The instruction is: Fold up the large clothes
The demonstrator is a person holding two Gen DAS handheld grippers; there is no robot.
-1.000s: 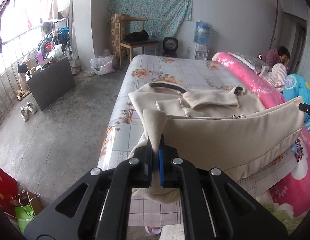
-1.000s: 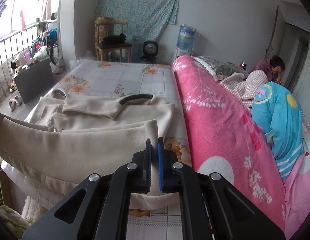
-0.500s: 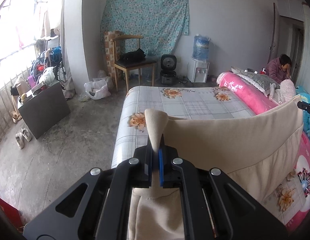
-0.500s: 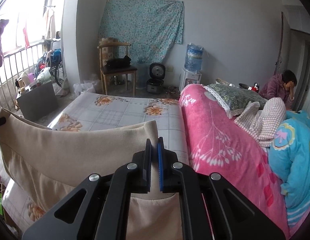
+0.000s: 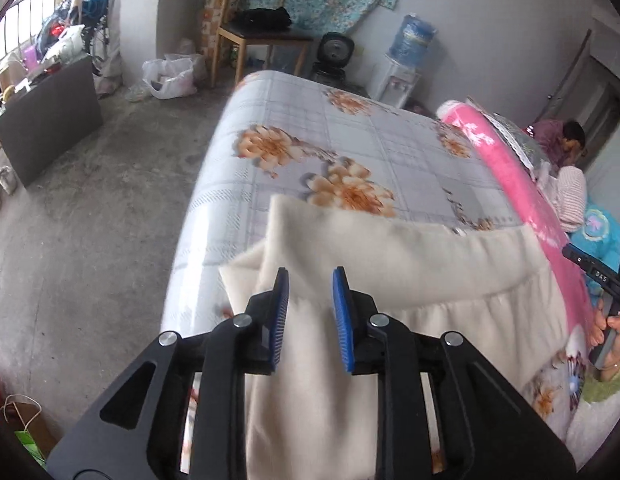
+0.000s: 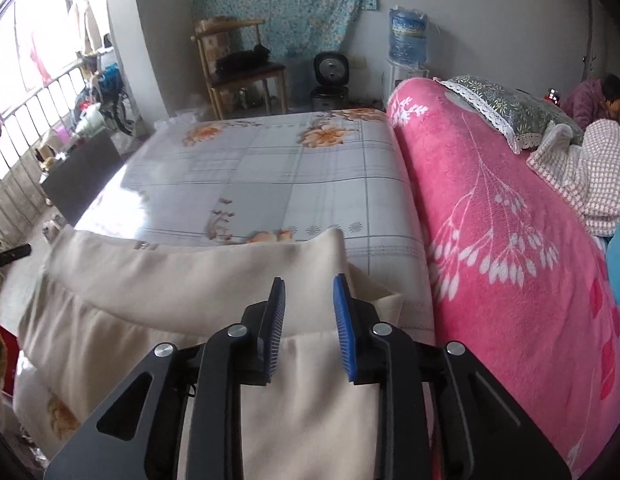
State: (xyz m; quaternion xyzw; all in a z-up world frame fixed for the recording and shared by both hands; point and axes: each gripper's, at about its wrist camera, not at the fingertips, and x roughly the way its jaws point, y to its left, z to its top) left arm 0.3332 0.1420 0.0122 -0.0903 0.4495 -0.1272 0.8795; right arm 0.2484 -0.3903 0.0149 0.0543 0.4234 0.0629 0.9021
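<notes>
The left tool [image 5: 310, 312] has just been opening; its blue pads stand apart over the cream fleece garment [image 5: 390, 264], not pressing it. The right tool [image 6: 309, 316] has likewise just been opening and grips nothing, the cloth lying loose between and under its fingers. The garment lies folded across the near end of the bed's grey floral sheet [image 6: 269, 168]. Just right of it runs a rolled pink plush blanket [image 6: 510, 240], with a checked pink cloth [image 6: 582, 176] and a green pillow [image 6: 518, 112] beyond. Past the bed stand a wooden chair [image 5: 253, 36], a black rice cooker [image 6: 330, 80] and a water dispenser [image 5: 406, 64].
</notes>
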